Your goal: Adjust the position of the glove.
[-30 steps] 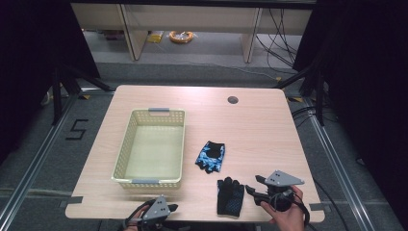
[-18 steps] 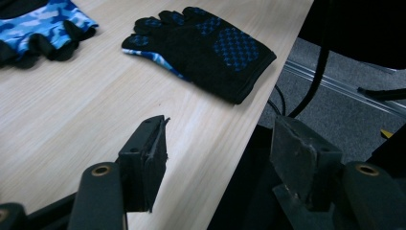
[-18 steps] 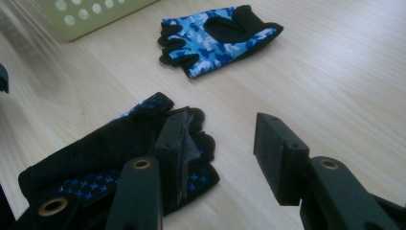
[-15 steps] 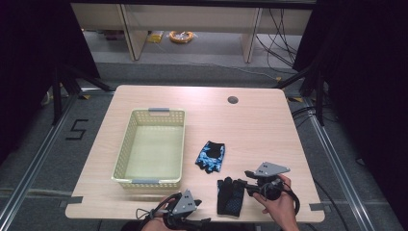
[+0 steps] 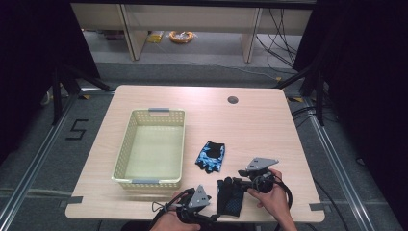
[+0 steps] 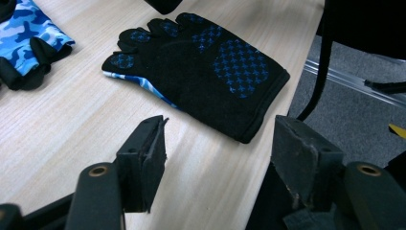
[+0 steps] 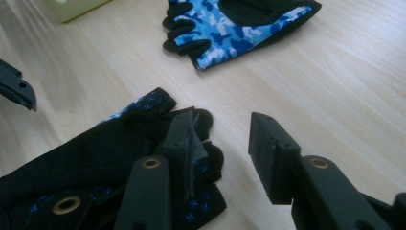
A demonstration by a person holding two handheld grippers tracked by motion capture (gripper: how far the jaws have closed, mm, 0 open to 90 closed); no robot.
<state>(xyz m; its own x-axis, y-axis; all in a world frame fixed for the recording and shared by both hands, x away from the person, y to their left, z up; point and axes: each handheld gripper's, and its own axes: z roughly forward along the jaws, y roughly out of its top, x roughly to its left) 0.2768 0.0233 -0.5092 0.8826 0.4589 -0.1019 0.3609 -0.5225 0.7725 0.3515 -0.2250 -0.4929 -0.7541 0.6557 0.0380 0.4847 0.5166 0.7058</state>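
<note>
Black glove (image 5: 230, 198) between both grippers' open jaws, ungripped

Black fingerless glove (image 5: 230, 197): lies flat, palm up, at the table's near edge; palm and finger stubs carry blue cross-pattern grip patches, with blue camouflage fabric showing along one underside edge.

Blue camouflage fingerless glove (image 5: 210, 156): back side up, black finger stubs and cuff; lies flat farther in on the table, near the black glove but apart.
</note>
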